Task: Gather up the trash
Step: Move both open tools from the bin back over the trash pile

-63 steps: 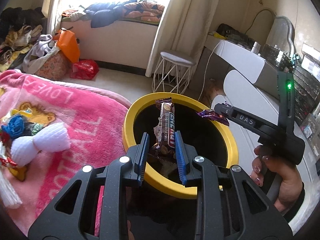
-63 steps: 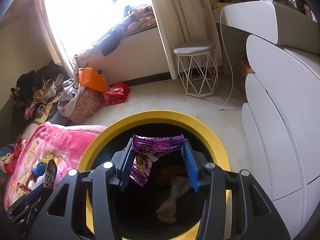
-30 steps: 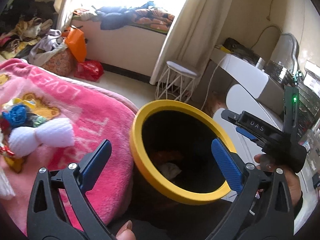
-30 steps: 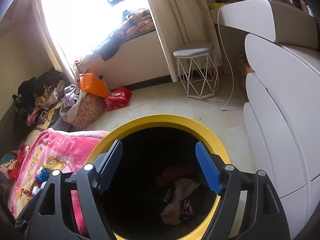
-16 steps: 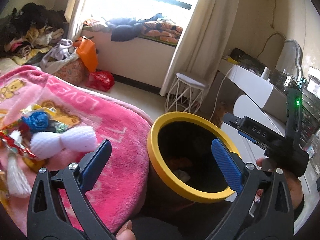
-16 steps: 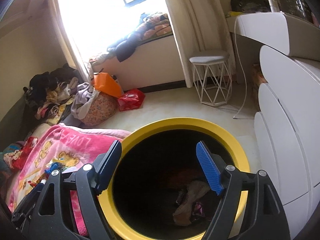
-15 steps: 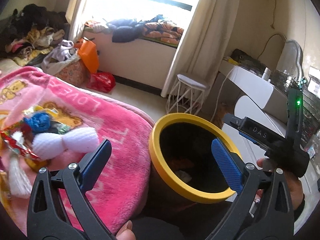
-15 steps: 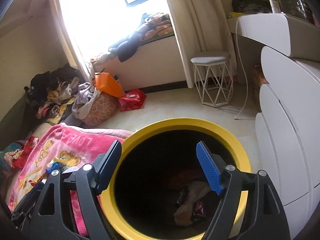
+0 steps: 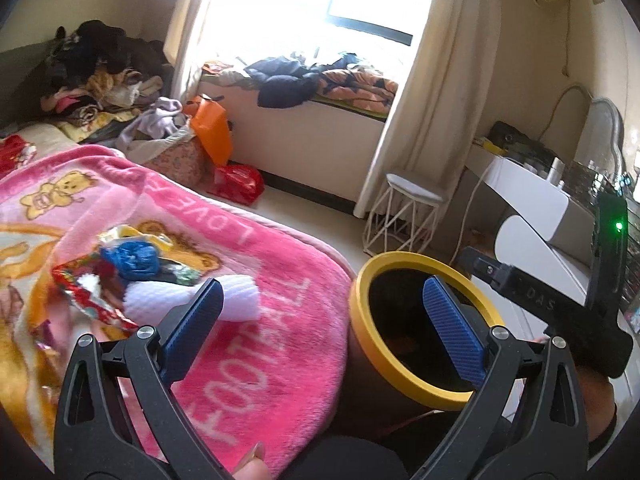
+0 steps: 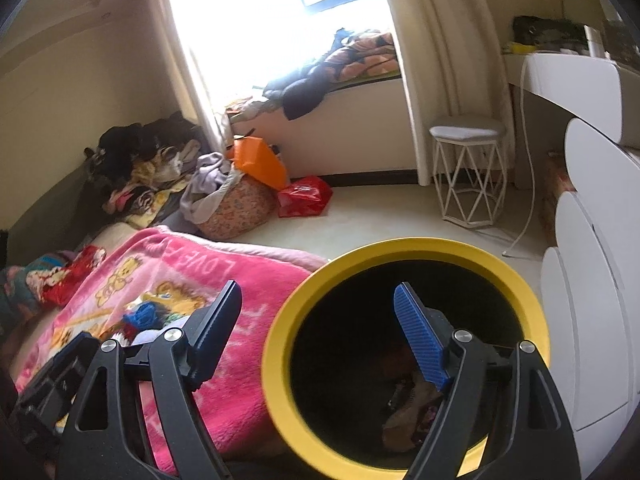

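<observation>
A black bin with a yellow rim (image 9: 362,280) (image 10: 404,250) stands beside the bed; wrappers (image 10: 408,408) lie at its bottom. On the pink blanket (image 9: 248,344) (image 10: 188,268) sits a heap of trash: white foam netting (image 9: 160,296), a blue crumpled piece (image 9: 134,258) (image 10: 146,312) and red foil wrappers (image 9: 86,296). My left gripper (image 9: 320,312) is open and empty, spanning the blanket's edge and the bin. My right gripper (image 10: 318,320) is open and empty, its right finger over the bin's mouth. The right gripper's body (image 9: 560,308) shows in the left wrist view.
A white wire stool (image 9: 412,216) (image 10: 468,172) stands by the curtain. White rounded drawers (image 10: 592,288) and a desk flank the bin on the right. Clothes, an orange bag (image 10: 260,164) and a red bag (image 10: 304,196) lie on the floor by the window seat.
Both grippers let go of their wrappers into the bin and opened wide. Both views then swung left and rose, so the bin slid right and the blanket's trash heap came closer to centre.
</observation>
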A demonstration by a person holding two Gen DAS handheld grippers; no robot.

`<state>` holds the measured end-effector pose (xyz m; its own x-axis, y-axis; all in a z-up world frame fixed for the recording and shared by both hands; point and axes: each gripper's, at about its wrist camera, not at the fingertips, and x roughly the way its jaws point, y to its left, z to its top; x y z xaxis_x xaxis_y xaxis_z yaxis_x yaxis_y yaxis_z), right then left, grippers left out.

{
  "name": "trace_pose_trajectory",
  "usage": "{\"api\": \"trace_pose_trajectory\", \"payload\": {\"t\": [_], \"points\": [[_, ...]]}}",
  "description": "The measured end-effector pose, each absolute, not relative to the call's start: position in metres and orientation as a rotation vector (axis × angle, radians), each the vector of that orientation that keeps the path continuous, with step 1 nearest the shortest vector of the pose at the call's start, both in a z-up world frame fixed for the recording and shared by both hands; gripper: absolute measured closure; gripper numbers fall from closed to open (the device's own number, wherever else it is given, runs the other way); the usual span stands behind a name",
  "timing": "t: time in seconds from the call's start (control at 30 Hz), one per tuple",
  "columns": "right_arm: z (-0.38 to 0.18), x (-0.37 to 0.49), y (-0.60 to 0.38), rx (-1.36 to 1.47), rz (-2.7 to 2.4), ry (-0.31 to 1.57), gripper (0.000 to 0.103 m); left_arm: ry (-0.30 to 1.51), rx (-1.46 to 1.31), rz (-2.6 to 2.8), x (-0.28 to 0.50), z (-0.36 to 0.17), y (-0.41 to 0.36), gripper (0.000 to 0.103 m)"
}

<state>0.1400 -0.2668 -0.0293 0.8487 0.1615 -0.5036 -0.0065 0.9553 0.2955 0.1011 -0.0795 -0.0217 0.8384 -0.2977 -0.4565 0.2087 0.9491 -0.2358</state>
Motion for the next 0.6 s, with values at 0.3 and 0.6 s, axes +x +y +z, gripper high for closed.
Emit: {"api": "trace_pose_trajectory", "payload": {"t": [0.3, 0.6], "points": [[-0.027, 0.136, -0.238, 0.248, 0.149, 0.556, 0.026, 0.489, -0.204, -0.205, 0.096, -0.015, -0.050, 0.011], [-0.022, 0.134, -0.213, 0.205, 0.201, 0.547, 0.026, 0.457, -0.203, -0.144, 0.092, -0.009, -0.026, 0.011]]}}
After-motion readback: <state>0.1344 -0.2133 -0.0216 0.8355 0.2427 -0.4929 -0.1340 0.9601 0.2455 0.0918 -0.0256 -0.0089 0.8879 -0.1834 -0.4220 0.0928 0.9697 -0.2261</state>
